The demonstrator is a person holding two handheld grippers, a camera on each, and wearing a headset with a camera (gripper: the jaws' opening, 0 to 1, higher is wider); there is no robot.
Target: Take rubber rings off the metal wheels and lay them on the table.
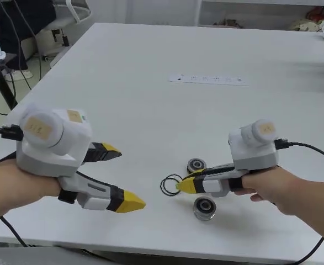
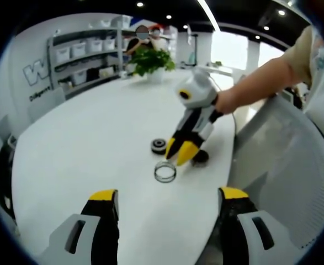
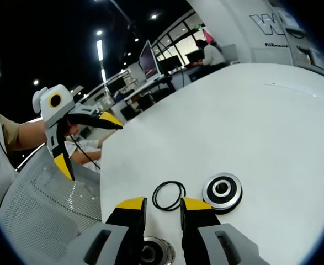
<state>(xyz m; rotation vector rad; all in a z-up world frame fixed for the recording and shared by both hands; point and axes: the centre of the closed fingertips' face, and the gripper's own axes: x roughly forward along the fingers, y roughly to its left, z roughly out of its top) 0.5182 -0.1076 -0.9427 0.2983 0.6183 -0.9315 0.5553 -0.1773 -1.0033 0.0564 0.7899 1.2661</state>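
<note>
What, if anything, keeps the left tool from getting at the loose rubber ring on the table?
Probably yes, it can reach. The left tool is open and points at the rubber ring, with only table between them. The right tool is at the ring's far side and may crowd the approach.

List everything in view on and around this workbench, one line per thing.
Table: one, white, under everything.
Metal wheels: two, silver with dark rims, the second nearer the front edge.
Rubber rings: apparently two, black, overlapping, flat on the table beside the wheels.
Power strip: one, white, mid-table.
Potted plant: one, green, at the table's far end in the left gripper view.
Left gripper: grey, yellow tips, jaws wide apart, empty.
Right gripper: same colours, jaws narrowly apart, empty, tips at the rings.
Hands: two, one on each gripper.
</note>
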